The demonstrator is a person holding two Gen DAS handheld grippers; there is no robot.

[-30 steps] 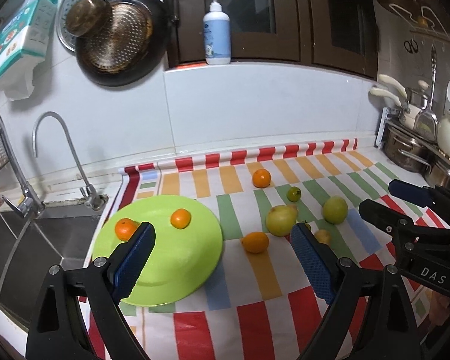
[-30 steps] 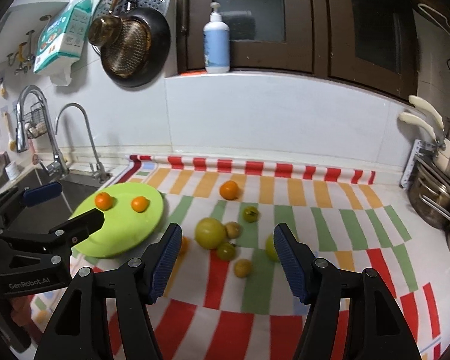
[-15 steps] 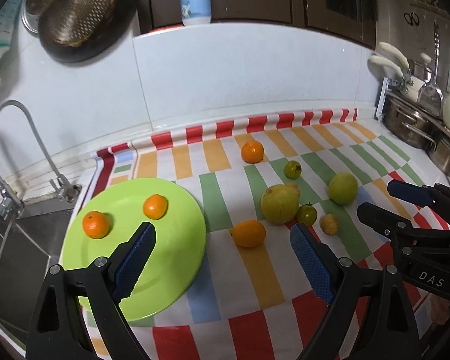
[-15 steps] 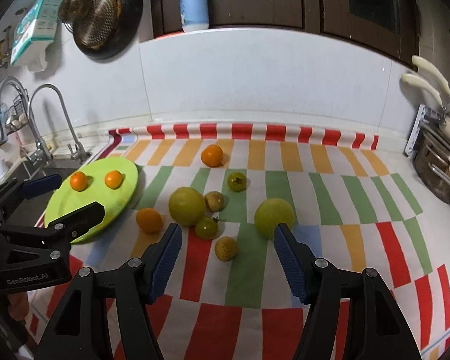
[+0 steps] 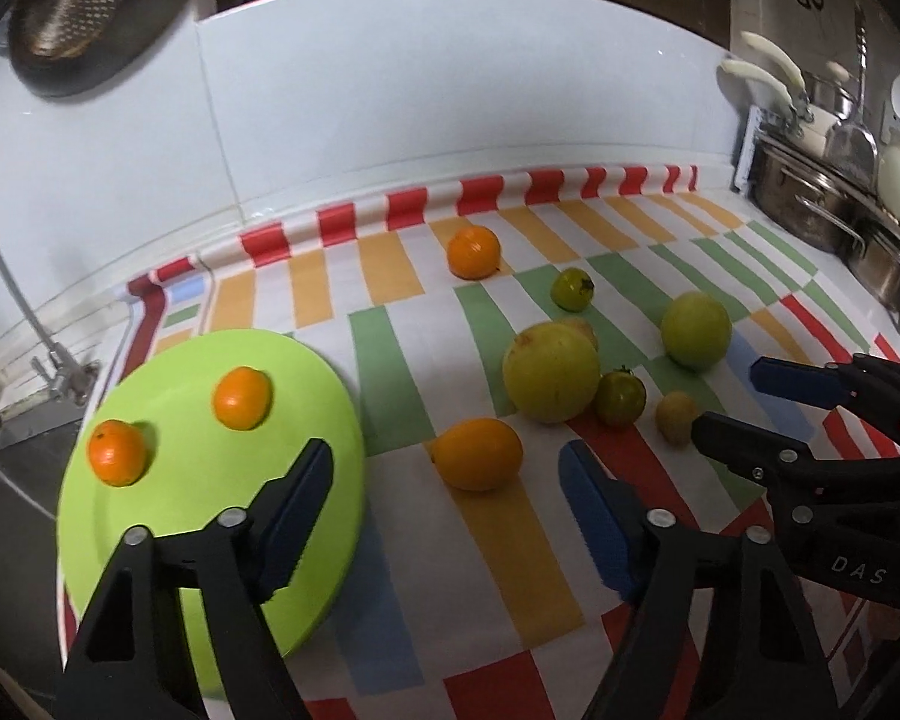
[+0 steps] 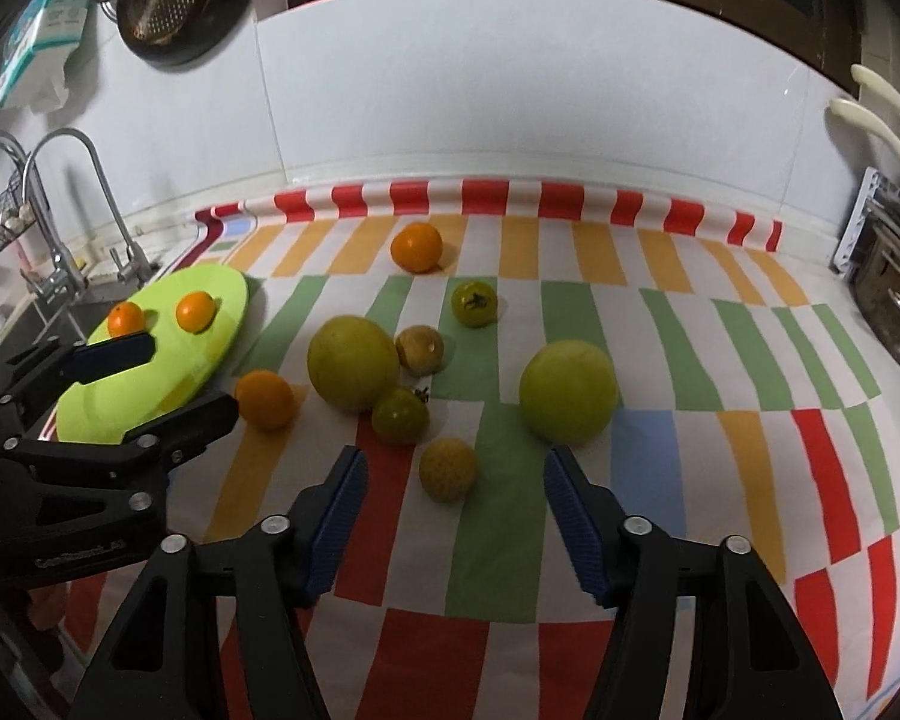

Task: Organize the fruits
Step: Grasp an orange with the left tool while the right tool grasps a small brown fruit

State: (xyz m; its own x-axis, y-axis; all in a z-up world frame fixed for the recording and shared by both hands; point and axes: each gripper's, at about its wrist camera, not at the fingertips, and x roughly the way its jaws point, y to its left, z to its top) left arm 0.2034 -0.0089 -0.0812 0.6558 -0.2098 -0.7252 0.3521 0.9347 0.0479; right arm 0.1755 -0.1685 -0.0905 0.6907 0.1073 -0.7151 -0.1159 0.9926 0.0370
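Note:
A lime green plate (image 5: 168,516) (image 6: 210,294) lies at the left of the striped cloth and holds two small oranges (image 5: 241,398) (image 5: 116,453). Loose on the cloth lie an orange (image 5: 477,453) (image 6: 264,399), a far orange (image 5: 473,251) (image 6: 416,246), two large yellow-green fruits (image 5: 551,373) (image 5: 695,330), two green tomatoes (image 5: 620,397) (image 6: 474,303) and small yellow fruits (image 6: 447,468) (image 6: 419,349). My left gripper (image 5: 447,504) is open, just short of the near orange. My right gripper (image 6: 455,516) is open, just short of a small yellow fruit.
A sink with taps (image 6: 60,222) lies left of the plate. Steel pots (image 5: 822,204) stand at the right end of the counter. A white tiled wall (image 6: 510,90) backs the cloth. Each gripper shows in the other's view (image 5: 822,420) (image 6: 90,414).
Both grippers have moved forward and down toward the cloth, so the fruits look larger and closer. Both stayed open. No fruit has moved.

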